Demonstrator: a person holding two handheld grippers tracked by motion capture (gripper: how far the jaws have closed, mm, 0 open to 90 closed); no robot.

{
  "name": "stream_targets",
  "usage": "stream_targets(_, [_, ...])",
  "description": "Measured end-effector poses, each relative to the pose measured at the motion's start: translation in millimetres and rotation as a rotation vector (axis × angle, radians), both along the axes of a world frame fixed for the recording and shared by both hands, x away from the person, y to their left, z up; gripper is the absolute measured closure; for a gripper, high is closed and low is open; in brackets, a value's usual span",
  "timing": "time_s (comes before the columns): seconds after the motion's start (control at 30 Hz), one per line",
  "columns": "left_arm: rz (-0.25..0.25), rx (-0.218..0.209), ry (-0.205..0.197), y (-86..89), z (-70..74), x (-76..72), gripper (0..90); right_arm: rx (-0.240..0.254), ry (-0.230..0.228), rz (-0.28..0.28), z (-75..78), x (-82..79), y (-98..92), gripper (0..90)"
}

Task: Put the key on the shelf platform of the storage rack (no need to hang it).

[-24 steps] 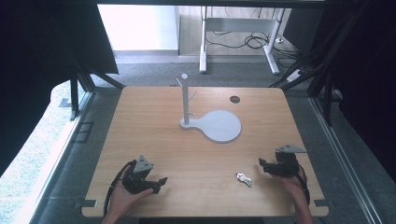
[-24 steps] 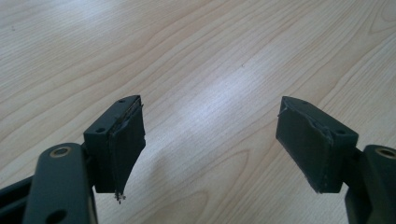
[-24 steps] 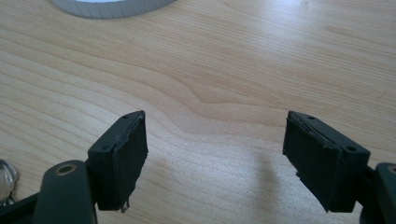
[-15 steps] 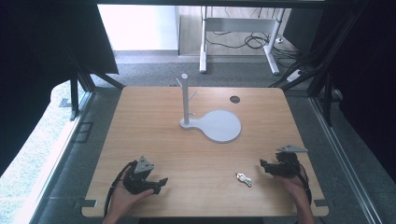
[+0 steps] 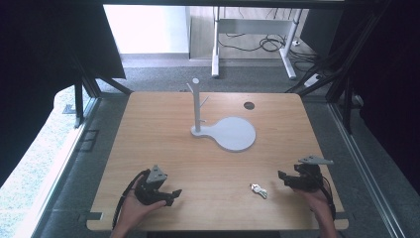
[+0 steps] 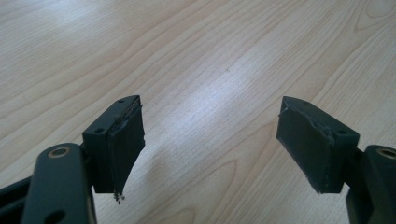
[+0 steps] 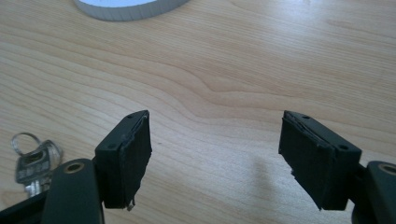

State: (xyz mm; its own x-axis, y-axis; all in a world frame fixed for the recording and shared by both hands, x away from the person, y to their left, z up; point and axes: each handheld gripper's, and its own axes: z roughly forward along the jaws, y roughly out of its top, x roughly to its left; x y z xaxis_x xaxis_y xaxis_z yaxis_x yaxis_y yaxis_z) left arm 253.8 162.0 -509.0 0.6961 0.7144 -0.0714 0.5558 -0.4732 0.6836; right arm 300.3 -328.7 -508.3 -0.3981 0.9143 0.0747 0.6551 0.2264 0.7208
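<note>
A small bunch of silver keys [image 5: 258, 189] on a ring lies on the wooden table [image 5: 163, 144] near its front edge, right of centre. In the right gripper view the keys [image 7: 31, 163] sit at the lower left, just outside the left jaw. My right gripper [image 5: 283, 178] rests at the front right, a short way right of the keys, open with bare wood between its jaws [image 7: 215, 158]. My left gripper [image 5: 173, 195] lies at the front left, open over bare table [image 6: 210, 149]. A white stand [image 5: 196, 105] with short pegs rises from a round white base [image 5: 234, 133] at mid-table.
A dark round hole [image 5: 249, 105] sits in the tabletop at the back right. The white base's rim [image 7: 130, 10] shows at the top of the right gripper view. Black frame struts and dark curtains flank the table on both sides.
The right gripper has shifted very slightly toward the keys. The left gripper, keys and stand have stayed where they were.
</note>
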Motion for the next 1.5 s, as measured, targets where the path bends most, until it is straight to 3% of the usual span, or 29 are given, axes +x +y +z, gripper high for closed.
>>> stream_targets(0.27, [0.0, 0.002, 0.007, 0.6, -1.5, 0.1, 23.4, -0.006, 0.017, 0.053, 9.4, 0.7, 7.3, 27.3])
stream_targets(0.67, [0.014, -0.013, 0.013, 4.9, -2.2, -3.5, 23.5, -0.093, 0.081, 0.113, 40.9, 5.1, 16.5, 30.0])
stream_targets(0.83, [0.034, -0.015, 0.006, 12.0, 1.4, -3.0, 23.5, -0.13, 0.104, 0.176, 51.8, 7.4, 29.2, 30.6])
stream_targets(1.0, [0.044, -0.019, -0.008, 18.0, 4.6, -3.3, 23.6, -0.157, 0.127, 0.238, 54.1, 8.9, 44.3, 31.1])
stream_targets(1.13, [0.044, -0.02, 0.006, 15.1, 0.9, -3.2, 23.5, -0.19, 0.156, 0.273, 54.9, 10.2, 56.2, 32.3])
stream_targets(1.5, [0.028, -0.017, 0.014, 12.3, -2.3, -3.9, 23.5, -0.263, 0.227, 0.333, 58.2, 15.8, 87.7, 37.3])
